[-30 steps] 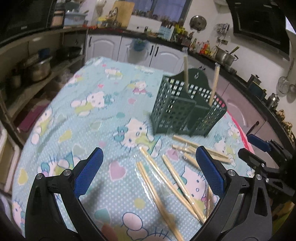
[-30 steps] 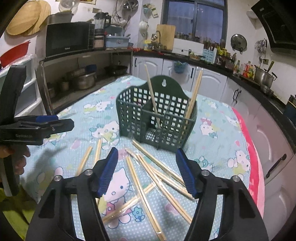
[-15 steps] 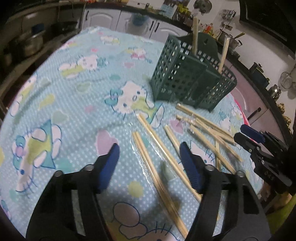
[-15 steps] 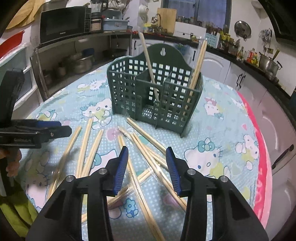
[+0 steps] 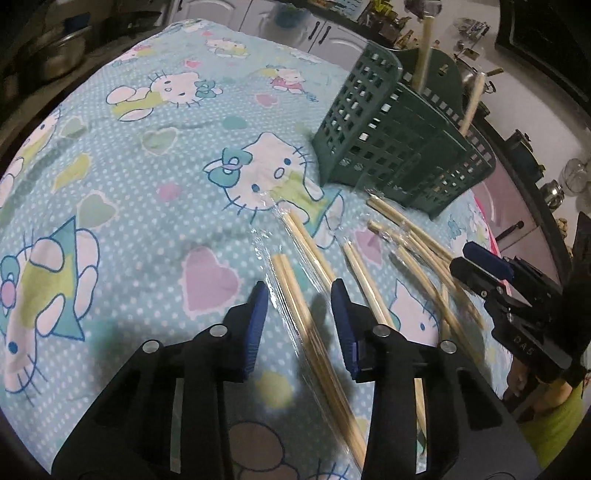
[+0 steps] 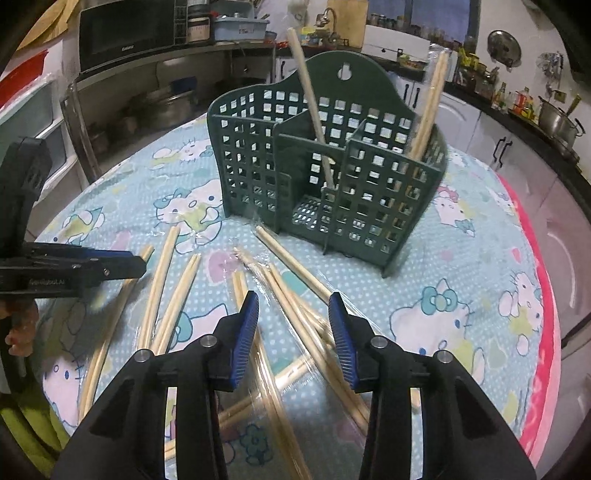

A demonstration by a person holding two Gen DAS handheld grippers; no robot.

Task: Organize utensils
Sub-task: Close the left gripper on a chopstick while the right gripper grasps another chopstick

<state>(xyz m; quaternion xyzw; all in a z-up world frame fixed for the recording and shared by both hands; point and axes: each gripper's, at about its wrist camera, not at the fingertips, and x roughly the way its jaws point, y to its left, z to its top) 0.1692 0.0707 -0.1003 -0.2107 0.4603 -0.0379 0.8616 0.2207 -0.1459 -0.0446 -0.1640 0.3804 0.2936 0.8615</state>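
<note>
Left wrist view: on your far left, pots (image 5: 61,55) sit on a dark shelf beyond the edge of the table. The cartoon-cat tablecloth (image 5: 129,177) lies bare across the left half. Your left gripper (image 5: 297,293) hangs low over a wrapped pair of chopsticks (image 5: 295,291); its jaws have just been closing and now stand partly closed, one blue pad on each side of the pair, and you cannot tell whether the pads touch it yet. Just right of that pair lie two more wrapped pairs, then a loose heap of chopsticks (image 5: 417,240) that cross one another. Behind them stands the green basket (image 5: 388,147), upright, with two chopsticks leaning up out of it. At the right edge your right gripper (image 5: 476,264) reaches in over the heap.

In the right wrist view, your left gripper (image 6: 122,267) comes in from the left edge above the leftmost chopsticks. The microwave (image 6: 125,33) sits on the counter behind. The basket (image 6: 325,177) stands mid-table, its front compartments facing you, one chopstick in the middle compartment and one in the right. Your right gripper (image 6: 291,304) has also just been closing and is partly closed, with several wrapped, overlapping chopsticks (image 6: 295,306) between and under its pads; no pad clearly presses on any. To the right the cloth is bare as far as a pink border (image 6: 543,332).
</note>
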